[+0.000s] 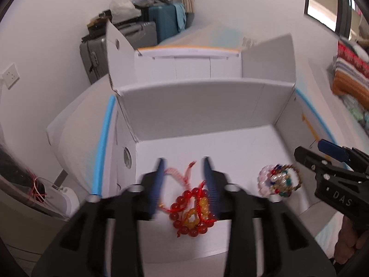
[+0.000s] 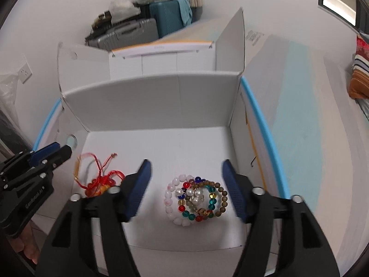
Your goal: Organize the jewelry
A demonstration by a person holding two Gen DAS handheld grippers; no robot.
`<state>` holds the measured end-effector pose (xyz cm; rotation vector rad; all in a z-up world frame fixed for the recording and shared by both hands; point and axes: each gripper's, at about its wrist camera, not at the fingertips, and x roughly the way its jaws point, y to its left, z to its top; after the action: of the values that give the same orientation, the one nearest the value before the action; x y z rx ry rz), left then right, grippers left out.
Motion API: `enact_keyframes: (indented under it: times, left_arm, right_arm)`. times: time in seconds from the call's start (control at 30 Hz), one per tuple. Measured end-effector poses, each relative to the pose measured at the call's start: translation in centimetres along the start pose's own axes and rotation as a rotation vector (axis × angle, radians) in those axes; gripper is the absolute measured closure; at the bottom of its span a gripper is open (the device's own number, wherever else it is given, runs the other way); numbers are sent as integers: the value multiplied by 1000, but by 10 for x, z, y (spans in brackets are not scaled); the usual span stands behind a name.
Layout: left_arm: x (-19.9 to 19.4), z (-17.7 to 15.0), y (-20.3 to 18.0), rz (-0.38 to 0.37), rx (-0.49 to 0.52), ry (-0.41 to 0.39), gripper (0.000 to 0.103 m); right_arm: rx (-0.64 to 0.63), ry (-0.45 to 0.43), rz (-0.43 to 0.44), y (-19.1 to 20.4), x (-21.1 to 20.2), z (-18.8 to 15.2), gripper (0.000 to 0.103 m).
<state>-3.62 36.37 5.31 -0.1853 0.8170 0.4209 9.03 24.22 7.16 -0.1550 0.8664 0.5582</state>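
Observation:
A pile of red and orange bead bracelets with red cords (image 1: pixel 192 214) lies on the floor of an open white cardboard box (image 1: pixel 207 108). My left gripper (image 1: pixel 184 180) is open above the box, its blue pads either side of this pile, empty. A second pile of bracelets, pink, pearl, multicoloured and brown beads (image 2: pixel 196 199), lies to the right in the same box (image 2: pixel 161 101). My right gripper (image 2: pixel 185 184) is open wide above it, empty. Each gripper shows in the other's view: the right one (image 1: pixel 322 159), the left one (image 2: pixel 57 152). The red pile also shows in the right wrist view (image 2: pixel 99 182), the mixed pile in the left wrist view (image 1: pixel 279 180).
The box's flaps stand up at the back and sides. It rests on a white surface with a blue edge (image 2: pixel 265 120). Suitcases (image 2: pixel 143 30) stand against the far wall. Striped fabric (image 1: pixel 350 73) is at the right. A wall socket (image 1: pixel 9 76) is at the left.

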Motion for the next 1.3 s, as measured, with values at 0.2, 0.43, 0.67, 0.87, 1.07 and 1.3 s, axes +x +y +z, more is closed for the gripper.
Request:
enact_keyframes:
  times: [0.2, 0.43, 0.67, 0.87, 1.07, 1.3]
  left_arm:
    - [-45, -3, -2, 6, -27, -111, 15]
    - [-83, -28, -5, -18, -48, -173, 6]
    - [-103, -63, -9, -24, -52, -181, 6]
    - [-102, -97, -13, -47, -61, -146, 6]
    - [-91, -117, -15, -38, -70, -101, 6]
    - [-89, -118, -10, -1, -82, -116, 6]
  right_arm:
    - [-7, -107, -15, -2, -42, 2, 12]
    - [-43, -213, -44, -2, -91, -20, 8]
    - [-16, -213, -43, -6, -116, -60, 8]
    - [3, -192, -54, -13, -120, -90, 8]
    - [2, -166, -67, -17, -110, -104, 8]
    - [5, -148, -61, -19, -102, -107, 8]
